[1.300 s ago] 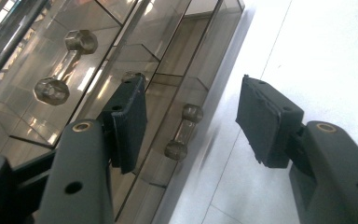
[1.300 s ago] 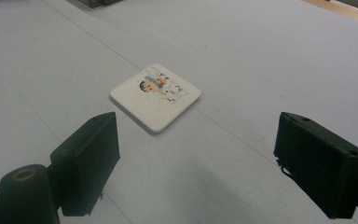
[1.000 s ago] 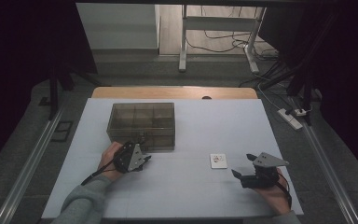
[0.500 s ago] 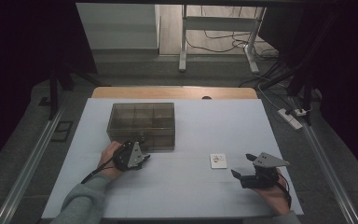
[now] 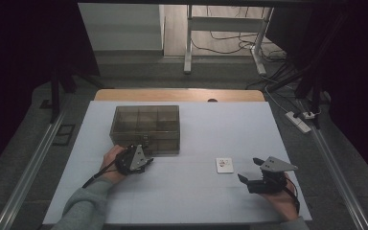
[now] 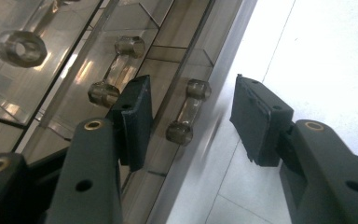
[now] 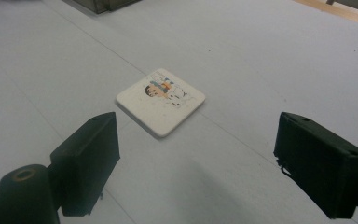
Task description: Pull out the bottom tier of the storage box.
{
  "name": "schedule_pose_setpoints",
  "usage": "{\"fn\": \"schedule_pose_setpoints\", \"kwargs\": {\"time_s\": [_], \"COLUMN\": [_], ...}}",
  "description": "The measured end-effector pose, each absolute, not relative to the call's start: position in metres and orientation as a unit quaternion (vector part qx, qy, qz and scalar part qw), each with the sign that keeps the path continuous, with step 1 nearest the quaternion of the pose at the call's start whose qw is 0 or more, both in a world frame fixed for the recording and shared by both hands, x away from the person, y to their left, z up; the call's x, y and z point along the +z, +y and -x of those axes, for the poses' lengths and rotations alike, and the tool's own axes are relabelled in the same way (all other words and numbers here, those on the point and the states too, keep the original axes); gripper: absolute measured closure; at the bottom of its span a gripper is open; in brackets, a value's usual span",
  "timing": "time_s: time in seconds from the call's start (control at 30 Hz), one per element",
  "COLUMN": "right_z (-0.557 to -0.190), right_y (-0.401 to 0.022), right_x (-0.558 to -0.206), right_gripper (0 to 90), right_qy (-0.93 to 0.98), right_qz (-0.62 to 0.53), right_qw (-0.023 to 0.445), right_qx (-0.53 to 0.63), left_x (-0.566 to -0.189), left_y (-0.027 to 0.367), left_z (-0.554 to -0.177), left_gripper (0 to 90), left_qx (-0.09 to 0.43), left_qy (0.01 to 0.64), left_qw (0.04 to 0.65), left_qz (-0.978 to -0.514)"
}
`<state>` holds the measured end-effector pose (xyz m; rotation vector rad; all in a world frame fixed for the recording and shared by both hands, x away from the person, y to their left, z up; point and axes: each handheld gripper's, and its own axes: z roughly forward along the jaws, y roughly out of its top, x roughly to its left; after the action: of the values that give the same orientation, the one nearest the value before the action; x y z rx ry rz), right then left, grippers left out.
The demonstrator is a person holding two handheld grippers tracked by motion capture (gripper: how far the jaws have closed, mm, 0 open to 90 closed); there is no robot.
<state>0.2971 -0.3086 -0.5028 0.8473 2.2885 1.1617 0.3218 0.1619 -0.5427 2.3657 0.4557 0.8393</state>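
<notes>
Left gripper (image 5: 146,162): at the front wall of the smoky transparent compartment box (image 5: 146,125), jaws half spread and just now narrowing, one pad over the lid, the other over the white table cover (image 5: 196,196), with the box's front edge and a small dumbbell-shaped latch (image 6: 189,112) between them, neither pad pressing on it. Right gripper (image 5: 250,170): on the table's right side, jaws wide with nothing in them, pointed at a small white square tile with a cartoon print (image 7: 161,101), which lies flat just ahead of the pads, apart from them and well apart from the box.
</notes>
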Motion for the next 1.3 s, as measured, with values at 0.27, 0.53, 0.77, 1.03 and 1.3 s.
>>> {"fn": "schedule_pose_setpoints", "kwargs": {"time_s": [0.27, 0.53, 0.77, 1.03, 1.3], "right_z": [-0.297, -0.2965, -0.2964, -0.2963, -0.2966], "right_y": [-0.3087, -0.3089, -0.309, -0.309, -0.3086], "right_x": [-0.5028, -0.5028, -0.5027, -0.5029, -0.5036], "right_gripper": [13.7, 13.7, 13.7, 13.7, 13.7], "right_qy": [0.826, 0.826, 0.826, 0.826, 0.827], "right_qz": [-0.306, -0.306, -0.307, -0.307, -0.307], "right_qw": [0.218, 0.218, 0.218, 0.218, 0.216], "right_qx": [0.419, 0.421, 0.42, 0.42, 0.419], "left_x": [-0.5413, -0.5413, -0.5413, -0.5409, -0.5399], "left_y": [0.1639, 0.1656, 0.1675, 0.1685, 0.1692], "left_z": [-0.3233, -0.3237, -0.3246, -0.3242, -0.3225], "left_gripper": [56.8, 59.2, 60.7, 60.6, 61.2], "left_qx": [0.317, 0.318, 0.314, 0.309, 0.301], "left_qy": [0.176, 0.174, 0.175, 0.174, 0.168], "left_qw": [0.291, 0.289, 0.292, 0.291, 0.289], "left_qz": [-0.885, -0.886, -0.886, -0.889, -0.893]}}
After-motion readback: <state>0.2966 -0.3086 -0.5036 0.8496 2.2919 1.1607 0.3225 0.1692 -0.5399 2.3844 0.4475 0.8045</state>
